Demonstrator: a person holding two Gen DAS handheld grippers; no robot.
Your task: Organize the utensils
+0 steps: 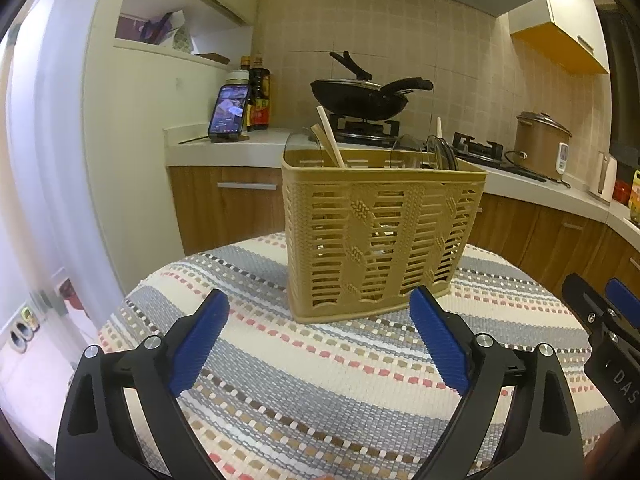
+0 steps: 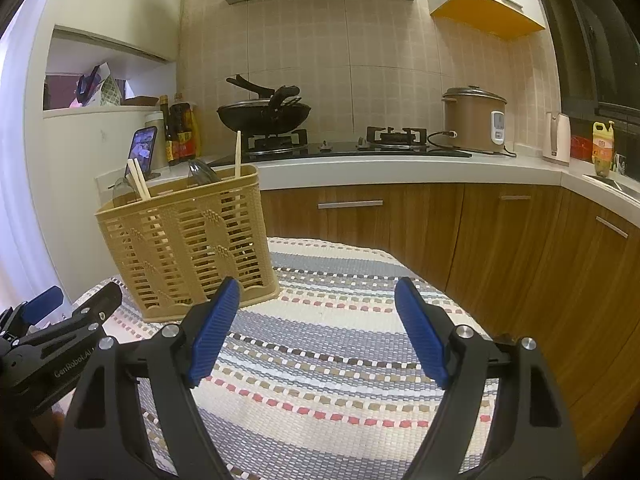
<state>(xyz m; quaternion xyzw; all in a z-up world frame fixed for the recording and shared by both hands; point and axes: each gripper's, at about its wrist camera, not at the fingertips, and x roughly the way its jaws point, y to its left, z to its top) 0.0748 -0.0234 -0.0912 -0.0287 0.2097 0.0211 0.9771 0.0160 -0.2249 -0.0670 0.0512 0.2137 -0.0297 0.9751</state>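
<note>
A striped woven mat in grey, cream, pink and brown covers the table in a kitchen lined with wood-fronted cabinets and a pale countertop. On the mat's far half stands a tan slotted plastic utensil basket, upright, its base flat on the weave. Behind it, on the gas stove, sits a black wok; a brown rice cooker stands farther along the counter. The left gripper hovers low over the mat just in front of the basket, jaws spread wide and holding nothing. The right gripper hangs beside it, to the basket's right, jaws likewise spread and empty. Inside the basket, wooden chopsticks lean at its left end, clear plastic spoons show toward the right, and a lone pale stick stands upright.
</note>
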